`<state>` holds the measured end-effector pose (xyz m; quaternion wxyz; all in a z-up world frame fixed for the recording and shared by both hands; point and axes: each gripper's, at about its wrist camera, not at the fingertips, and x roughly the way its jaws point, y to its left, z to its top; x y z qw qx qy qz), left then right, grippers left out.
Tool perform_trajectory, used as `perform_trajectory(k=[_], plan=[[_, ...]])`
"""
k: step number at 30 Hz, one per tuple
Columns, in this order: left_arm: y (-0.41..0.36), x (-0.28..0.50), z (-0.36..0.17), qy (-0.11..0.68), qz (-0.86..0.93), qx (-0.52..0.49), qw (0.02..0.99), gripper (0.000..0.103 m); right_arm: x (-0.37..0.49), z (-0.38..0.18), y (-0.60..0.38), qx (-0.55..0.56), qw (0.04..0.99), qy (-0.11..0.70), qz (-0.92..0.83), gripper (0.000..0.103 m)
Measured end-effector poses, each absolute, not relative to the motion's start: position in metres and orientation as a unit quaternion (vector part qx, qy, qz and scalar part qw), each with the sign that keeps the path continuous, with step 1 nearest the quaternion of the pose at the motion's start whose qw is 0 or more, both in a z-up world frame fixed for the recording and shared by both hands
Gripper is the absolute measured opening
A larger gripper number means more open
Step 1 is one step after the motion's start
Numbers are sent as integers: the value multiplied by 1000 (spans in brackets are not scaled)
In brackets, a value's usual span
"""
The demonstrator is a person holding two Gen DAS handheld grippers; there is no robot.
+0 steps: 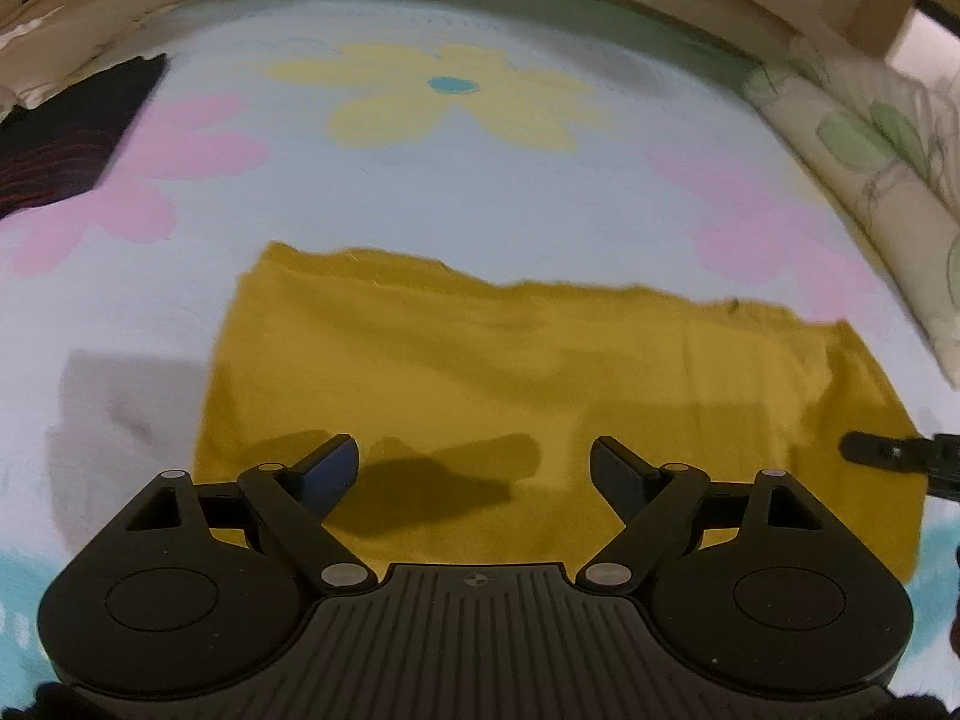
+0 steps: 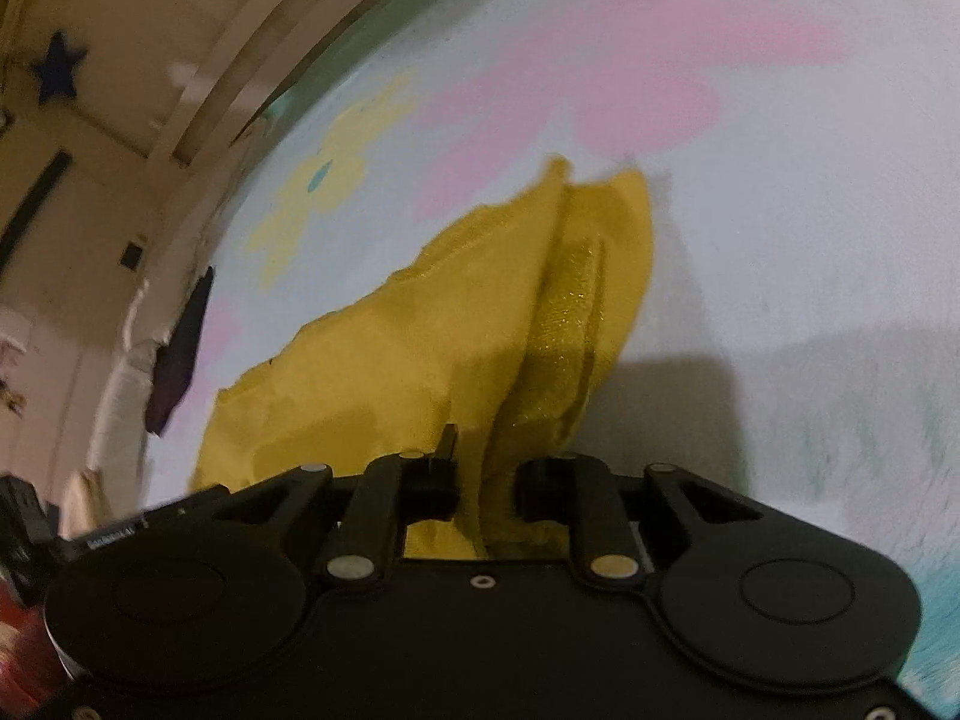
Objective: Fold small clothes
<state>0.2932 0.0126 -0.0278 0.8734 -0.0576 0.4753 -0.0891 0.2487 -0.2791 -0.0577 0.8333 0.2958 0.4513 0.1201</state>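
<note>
A mustard-yellow garment point(image 1: 510, 372) lies spread on a pale flowered bedsheet point(image 1: 480, 180). My left gripper point(image 1: 474, 462) hovers over its near edge with the jaws wide and nothing between them. At the right edge of the left wrist view, the tip of the other tool point(image 1: 888, 453) reaches the garment's right end. In the right wrist view, my right gripper point(image 2: 486, 480) is shut on a bunched fold of the yellow garment point(image 2: 420, 348), which rises from the sheet point(image 2: 780, 240) into the jaws.
A dark striped cloth point(image 1: 66, 144) lies at the sheet's far left. A leaf-patterned pillow point(image 1: 870, 180) lies along the right side. Beige walls point(image 2: 90, 180) stand behind the bed, with a blue star point(image 2: 57, 69) on one.
</note>
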Motion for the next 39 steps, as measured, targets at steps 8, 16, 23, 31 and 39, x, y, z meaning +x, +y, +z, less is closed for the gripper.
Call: perform_trajectory(k=[8, 16, 23, 31, 39], plan=[[48, 295, -17, 463, -71, -93, 878, 84, 254, -18, -248, 313, 838, 421, 151, 27], [92, 291, -10, 454, -47, -115, 883, 84, 262, -16, -205, 374, 812, 404, 195, 27], [129, 288, -8, 449, -26, -136, 883, 84, 269, -19, -168, 439, 773, 390, 240, 27], [158, 283, -12, 452, -16, -147, 880, 84, 275, -28, -117, 418, 769, 409, 256, 28], [178, 282, -17, 458, -7, -156, 875, 84, 277, -44, -76, 352, 786, 444, 248, 35]])
